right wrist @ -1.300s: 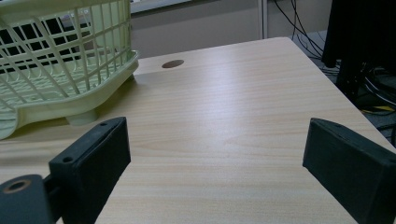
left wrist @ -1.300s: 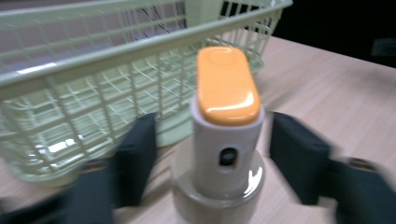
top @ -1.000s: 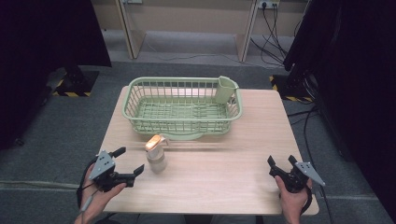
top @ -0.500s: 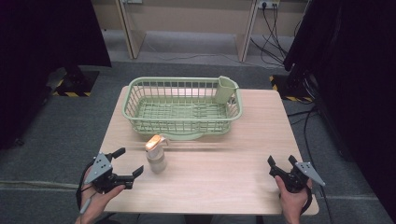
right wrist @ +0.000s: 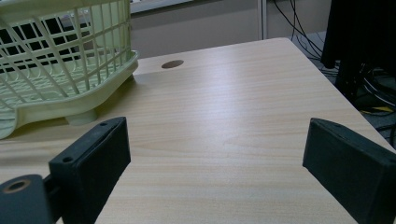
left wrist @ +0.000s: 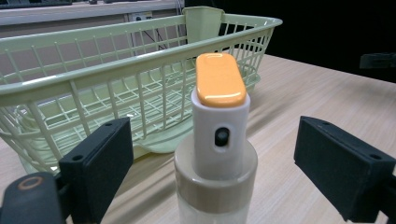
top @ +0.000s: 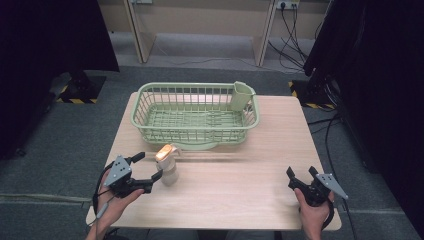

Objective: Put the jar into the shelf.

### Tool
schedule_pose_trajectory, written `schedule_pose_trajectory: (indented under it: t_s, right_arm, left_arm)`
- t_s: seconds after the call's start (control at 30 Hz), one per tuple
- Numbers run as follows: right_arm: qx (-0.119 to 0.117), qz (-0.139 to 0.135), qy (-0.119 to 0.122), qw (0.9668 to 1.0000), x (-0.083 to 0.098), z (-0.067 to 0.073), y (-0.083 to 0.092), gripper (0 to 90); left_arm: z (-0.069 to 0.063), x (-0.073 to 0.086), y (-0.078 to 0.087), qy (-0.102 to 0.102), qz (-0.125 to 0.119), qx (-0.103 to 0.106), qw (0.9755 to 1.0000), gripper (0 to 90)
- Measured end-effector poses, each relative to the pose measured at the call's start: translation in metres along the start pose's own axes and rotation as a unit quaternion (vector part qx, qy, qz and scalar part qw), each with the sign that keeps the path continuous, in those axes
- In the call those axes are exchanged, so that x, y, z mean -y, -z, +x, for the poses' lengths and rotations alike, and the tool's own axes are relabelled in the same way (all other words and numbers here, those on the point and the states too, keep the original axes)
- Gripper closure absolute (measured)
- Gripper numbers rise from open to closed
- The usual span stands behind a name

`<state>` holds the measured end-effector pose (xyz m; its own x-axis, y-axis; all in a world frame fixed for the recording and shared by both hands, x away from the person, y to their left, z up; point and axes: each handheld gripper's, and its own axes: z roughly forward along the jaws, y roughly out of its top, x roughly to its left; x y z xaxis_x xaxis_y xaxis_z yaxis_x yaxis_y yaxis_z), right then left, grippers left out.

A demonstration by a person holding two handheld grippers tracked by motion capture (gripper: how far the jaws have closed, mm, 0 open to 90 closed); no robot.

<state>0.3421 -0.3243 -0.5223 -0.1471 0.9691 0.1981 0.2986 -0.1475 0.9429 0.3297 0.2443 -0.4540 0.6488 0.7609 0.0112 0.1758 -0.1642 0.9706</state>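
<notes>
Bottle point(top: 169, 165) upright on the table point(top: 240, 195), near-left of centre, just this side of the green basket point(top: 195, 114); orange cap on a white collar, clear body. From the high view I read my left gripper point(top: 147, 172) at the bottle's left, jaws reaching around it. In the left gripper view the bottle point(left wrist: 215, 154) stands between the two black pads point(left wrist: 100, 163), a gap showing on each side, so nothing is gripped; the jaws have just been closing in a little yet stand wide, and I see no pad pressing on the bottle. Basket point(left wrist: 93, 79) rises right behind it, with a small cup-like pocket at its far right corner. Right gripper point(top: 302, 176) sits at the near-right edge of the table, well apart from the bottle. Its own view shows both jaws spread wide with bare wood between them, and the basket's point(right wrist: 60, 56) corner off to the left.
</notes>
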Motion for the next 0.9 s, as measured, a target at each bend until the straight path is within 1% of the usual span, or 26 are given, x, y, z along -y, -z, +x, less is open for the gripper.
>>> schedule_pose_trajectory:
  t_s: [0.13, 0.2, 0.37, 0.4, 0.53, 0.63, 0.7, 0.77, 0.87, 0.9]
  right_arm:
    - [0.0, 0.0, 0.0, 1.0, 0.0, 0.0, 0.0, 7.6]
    - [0.0, 0.0, 0.0, 1.0, 0.0, 0.0, 0.0, 7.6]
    - [-0.001, -0.001, -0.002, 1.0, 0.0, 0.0, 0.0, 7.6]
    - [0.0, 0.0, -0.001, 1.0, 0.0, 0.0, 0.0, 7.6]
    - [0.0, -0.001, -0.001, 1.0, 0.0, 0.0, 0.0, 7.6]
    - [0.0, 0.0, 0.0, 1.0, 0.0, 0.0, 0.0, 7.6]
    - [0.0, 0.0, -0.001, 1.0, 0.0, 0.0, 0.0, 7.6]
    - [0.0, 0.0, 0.0, 1.0, 0.0, 0.0, 0.0, 7.6]
    - [0.0, 0.0, 0.0, 1.0, 0.0, 0.0, 0.0, 7.6]
    - [0.0, 0.0, 0.0, 1.0, 0.0, 0.0, 0.0, 7.6]
  left_arm:
    - [-0.001, -0.004, -0.007, 0.0, 0.006, -0.001, 1.0, 15.0]
    - [-0.002, -0.006, -0.011, -0.001, 0.012, -0.003, 0.9999, 18.2]
    - [-0.004, -0.008, -0.019, -0.008, 0.035, -0.012, 0.9993, 27.4]
    - [-0.005, -0.009, -0.02, -0.006, 0.033, -0.015, 0.9993, 30.4]
    - [-0.006, -0.012, -0.023, -0.004, 0.039, -0.018, 0.9991, 35.6]
    - [-0.007, -0.013, -0.024, -0.003, 0.045, -0.016, 0.9988, 41.5]
    - [-0.007, -0.013, -0.025, -0.001, 0.047, -0.016, 0.9988, 43.9]
    - [-0.007, -0.014, -0.025, 0.001, 0.046, -0.014, 0.9988, 49.9]
    - [-0.008, -0.015, -0.025, -0.004, 0.047, -0.014, 0.9988, 55.9]
    - [-0.009, -0.015, -0.026, -0.002, 0.047, -0.015, 0.9988, 56.9]
